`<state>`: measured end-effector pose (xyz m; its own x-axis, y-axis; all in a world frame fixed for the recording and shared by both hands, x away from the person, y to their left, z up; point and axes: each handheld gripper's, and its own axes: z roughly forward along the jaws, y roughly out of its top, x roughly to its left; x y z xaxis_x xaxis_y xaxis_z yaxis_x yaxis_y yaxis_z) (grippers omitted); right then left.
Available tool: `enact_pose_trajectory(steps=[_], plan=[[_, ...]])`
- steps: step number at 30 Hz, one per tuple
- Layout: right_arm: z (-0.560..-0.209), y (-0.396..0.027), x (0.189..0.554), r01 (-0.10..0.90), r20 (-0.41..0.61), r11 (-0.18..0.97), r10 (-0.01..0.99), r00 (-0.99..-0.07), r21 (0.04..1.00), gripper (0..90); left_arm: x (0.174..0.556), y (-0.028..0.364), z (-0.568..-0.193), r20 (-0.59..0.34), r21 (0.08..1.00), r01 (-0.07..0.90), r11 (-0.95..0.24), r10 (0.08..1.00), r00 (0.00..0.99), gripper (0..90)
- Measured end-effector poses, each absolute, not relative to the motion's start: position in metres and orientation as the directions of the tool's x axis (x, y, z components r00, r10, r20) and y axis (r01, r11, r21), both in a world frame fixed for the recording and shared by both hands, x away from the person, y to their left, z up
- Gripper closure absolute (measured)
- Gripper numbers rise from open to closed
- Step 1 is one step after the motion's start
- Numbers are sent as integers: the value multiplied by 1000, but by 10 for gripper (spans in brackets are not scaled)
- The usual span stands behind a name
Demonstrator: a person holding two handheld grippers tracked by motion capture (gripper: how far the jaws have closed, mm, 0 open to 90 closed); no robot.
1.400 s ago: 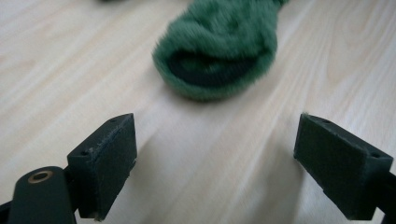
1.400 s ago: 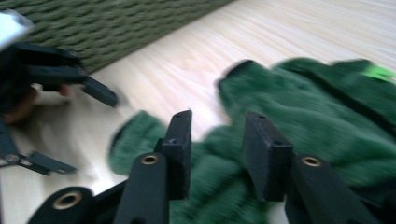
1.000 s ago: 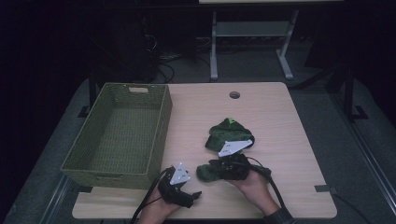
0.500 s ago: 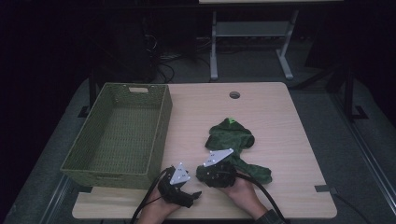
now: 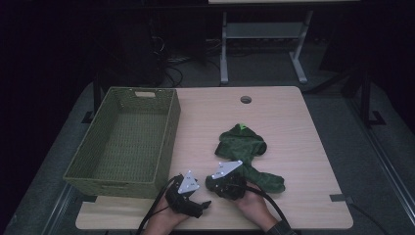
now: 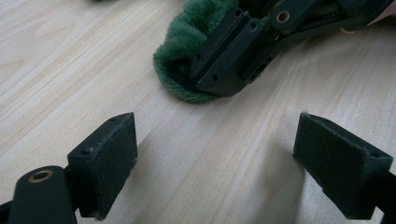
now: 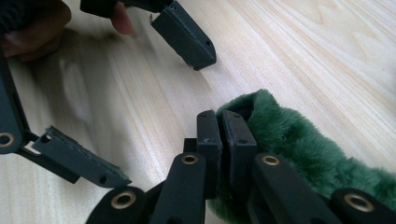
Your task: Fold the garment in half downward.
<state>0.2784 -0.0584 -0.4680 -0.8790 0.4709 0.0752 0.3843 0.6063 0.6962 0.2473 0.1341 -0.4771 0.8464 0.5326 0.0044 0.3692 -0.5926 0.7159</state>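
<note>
A green fuzzy garment [image 5: 242, 147] lies spread on the wooden table [image 5: 293, 122], right of centre. My right gripper [image 5: 211, 185] sits at its near left end, low on the table. Its jaws have just been closing, and in the right gripper view they stand shut [image 7: 223, 126] on the rolled edge of the green garment [image 7: 299, 140]. The left gripper view shows that same pinch [image 6: 219, 79] on the cloth end [image 6: 180, 56]. My left gripper [image 5: 205, 204] rests just left of it near the front edge, open [image 6: 215, 158], with bare wood between its pads.
A green woven basket [image 5: 169, 142] with nothing in it stands on the left half of the table, close beside my left gripper. A cable hole [image 5: 245, 99] is at the table's far edge. Bare wood lies right of and behind the garment.
My right gripper has moved left and down from over the garment's middle to its near end, and its jaws have shut there. The left gripper has stayed where it was.
</note>
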Motion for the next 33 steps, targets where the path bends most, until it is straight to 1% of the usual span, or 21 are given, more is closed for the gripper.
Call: enact_pose_trajectory(steps=[3, 6, 11, 17, 27, 33], plan=[[-463, -60, 277, 388, 104, 583, 460, -882, 714, 863, 247, 134, -477, 4, 717, 369, -592, 532, 847, 128], [-450, -65, 275, 386, 128, 539, 453, -882, 749, 862, 248, 134, -477, -2, 720, 372, -586, 534, 845, 128], [-434, -79, 276, 371, 129, 491, 458, -880, 788, 859, 248, 134, -477, 0, 720, 369, -588, 532, 847, 128], [-420, -101, 279, 379, 136, 436, 493, -859, 816, 857, 248, 133, -478, -4, 722, 370, -585, 531, 848, 128], [-416, -131, 280, 389, 129, 400, 541, -831, 830, 852, 249, 133, -477, -1, 721, 367, -587, 529, 849, 129], [-420, -146, 281, 423, 149, 384, 572, -807, 821, 847, 249, 133, -478, -4, 722, 369, -586, 529, 849, 128]])
